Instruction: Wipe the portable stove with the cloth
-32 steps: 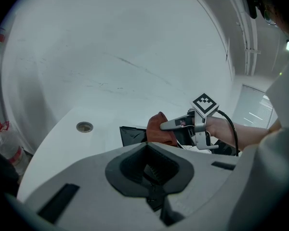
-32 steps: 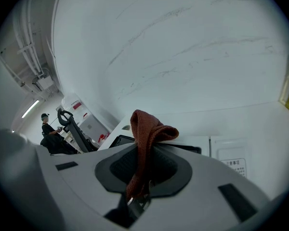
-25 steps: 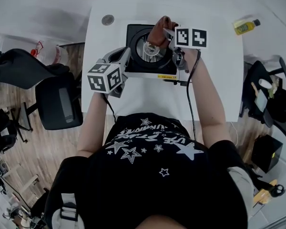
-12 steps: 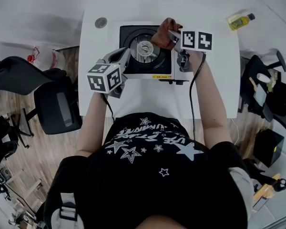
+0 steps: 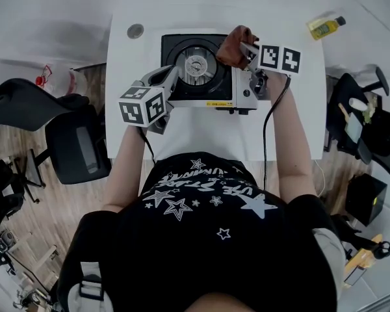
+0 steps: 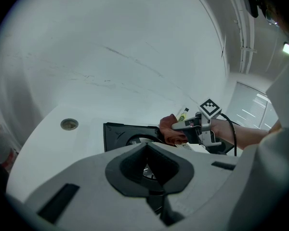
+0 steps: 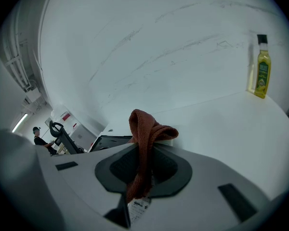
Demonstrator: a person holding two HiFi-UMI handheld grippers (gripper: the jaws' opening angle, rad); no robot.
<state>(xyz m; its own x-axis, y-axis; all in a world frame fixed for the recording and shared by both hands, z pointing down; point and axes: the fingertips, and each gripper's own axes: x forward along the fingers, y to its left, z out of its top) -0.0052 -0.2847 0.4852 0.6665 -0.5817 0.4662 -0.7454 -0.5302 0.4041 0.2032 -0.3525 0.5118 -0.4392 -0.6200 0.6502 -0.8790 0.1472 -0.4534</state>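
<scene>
**Head view, left to right.** Table (image 5: 182, 135) with a grommet (image 5: 135, 31) at the stove's 10 o'clock.

Left gripper (image 5: 171, 75) is at the stove's 8 o'clock corner. Its jaws are together with nothing between them. Whether it touches the casing cannot be told.

Stove (image 5: 182, 91) is near the table's far edge, with the burner (image 5: 196, 64) at its centre.

The cloth (image 5: 233, 46) is bunched at the stove's 2 o'clock, above the right part of the top. Contact with the surface is not clear.

Right gripper (image 5: 248, 49) has its jaws clamped on the cloth. Its cable (image 5: 265, 135) trails back along the forearm.

Bottle (image 5: 325, 26) is at the table's 2 o'clock corner, well apart.

**Left gripper view.** The left gripper (image 6: 148, 172) points across the stove (image 6: 116, 133) toward the cloth (image 6: 172, 131).

**Right gripper view.** The right gripper (image 7: 142, 170) pinches a single fold of the cloth (image 7: 147, 129), and the rest stands up in a loop.

**Hazards, as judged:**
- The hold is on a narrow fold, so drag against the burner's raised supports could pull the cloth free or snag it.
- With the left jaws shut and bracing little, a firm stroke toward 9 o'clock may slide the stove along the table.
- A bunched cloth wipes with a small patch, so areas may be missed.
- The cable could catch on the stove's front edge.
</scene>
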